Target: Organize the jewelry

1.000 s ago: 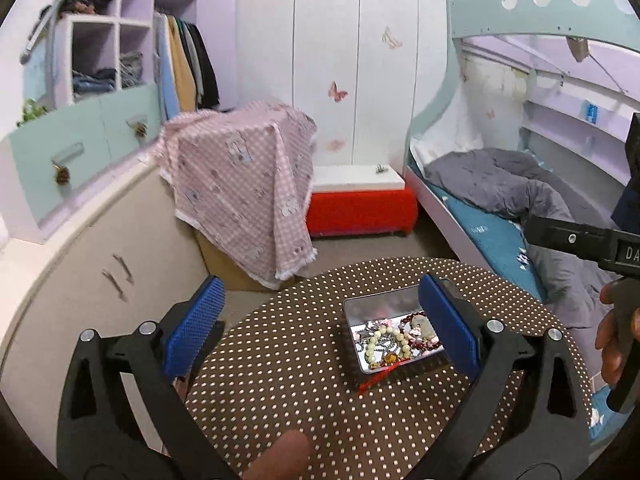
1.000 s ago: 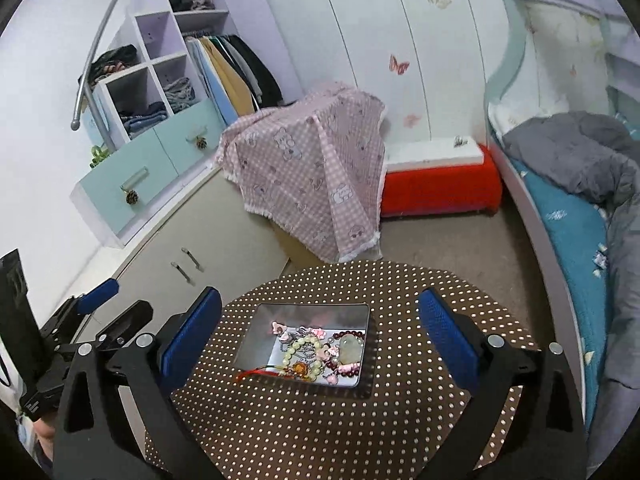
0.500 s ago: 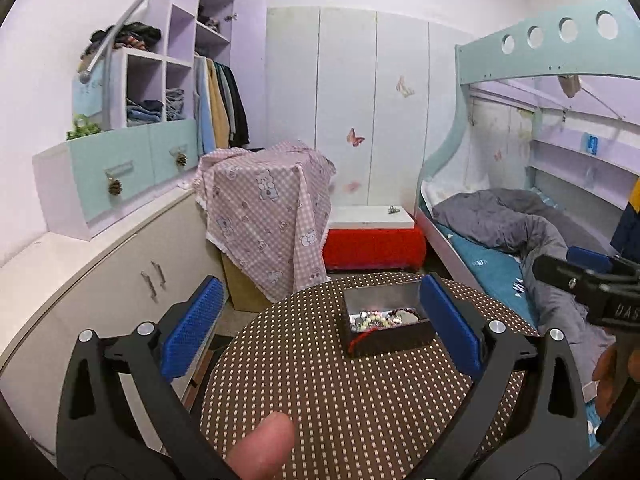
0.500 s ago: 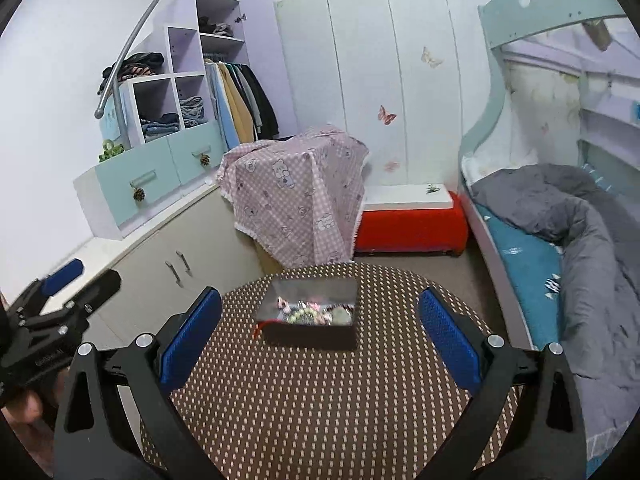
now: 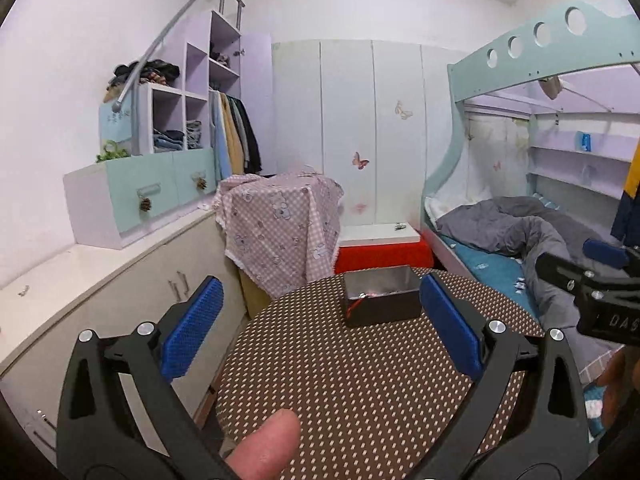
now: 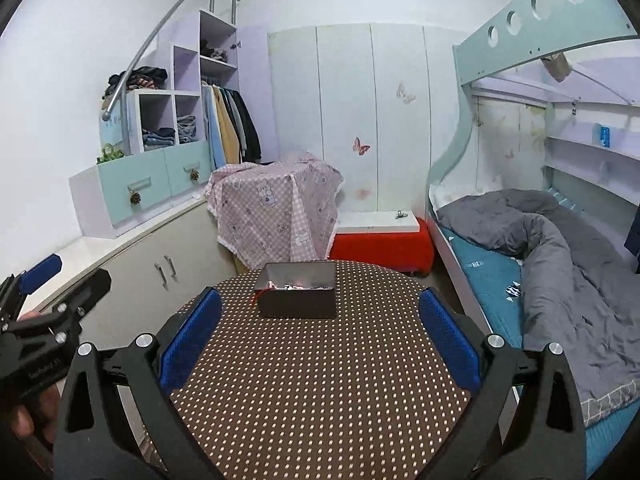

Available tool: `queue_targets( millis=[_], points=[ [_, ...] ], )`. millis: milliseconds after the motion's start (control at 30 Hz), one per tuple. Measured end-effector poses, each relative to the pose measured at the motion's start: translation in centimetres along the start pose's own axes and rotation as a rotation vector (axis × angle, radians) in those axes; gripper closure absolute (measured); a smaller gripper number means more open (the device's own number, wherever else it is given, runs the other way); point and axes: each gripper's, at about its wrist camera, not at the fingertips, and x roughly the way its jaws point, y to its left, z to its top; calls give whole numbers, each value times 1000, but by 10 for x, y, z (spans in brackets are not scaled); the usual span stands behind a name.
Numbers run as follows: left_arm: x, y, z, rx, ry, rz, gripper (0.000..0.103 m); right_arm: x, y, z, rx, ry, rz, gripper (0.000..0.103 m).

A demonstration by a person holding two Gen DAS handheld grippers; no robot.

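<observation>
A dark metal tin (image 5: 382, 303) stands at the far side of a round brown dotted table (image 5: 360, 380). It also shows in the right wrist view (image 6: 298, 294). Jewelry (image 6: 294, 285) lies inside, mostly hidden by the tin's wall, and a red cord (image 5: 354, 305) hangs over its left edge. My left gripper (image 5: 320, 332) is open and empty, well short of the tin. My right gripper (image 6: 320, 332) is open and empty, also short of the tin. Each gripper shows at the edge of the other's view.
The table (image 6: 320, 380) stands between low cabinets (image 6: 160, 264) on the left and a bunk bed (image 6: 540, 264) with a grey quilt on the right. A pink checked cloth (image 6: 276, 208) covers something behind the table, beside a red bench (image 6: 380, 244).
Both grippers have tilted up and drawn back from looking down into the tin. The view is now level, so the tin's side shows and its contents are nearly hidden.
</observation>
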Motion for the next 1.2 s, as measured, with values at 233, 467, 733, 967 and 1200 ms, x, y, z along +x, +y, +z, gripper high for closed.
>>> queue_targets(
  millis=[233,467,733,967,1200],
  points=[
    [-29,0,-4,-17,-35,19,6,-21,8,-12,-11,-34,4,8],
    [-34,4,-4,-44,-35,34,6,-30,12,-18,-9,-42,4,8],
    [-41,3,-7,-47,-49,42,6,-34,15,-18,-11,-53,-4,8],
    [-45,1,-9,-51,-54,43,6,-39,17,-18,-21,-61,-7,8],
    [-45,2,-8,-53,-56,45,6,-42,18,-17,-24,-64,-9,8]
  ],
)
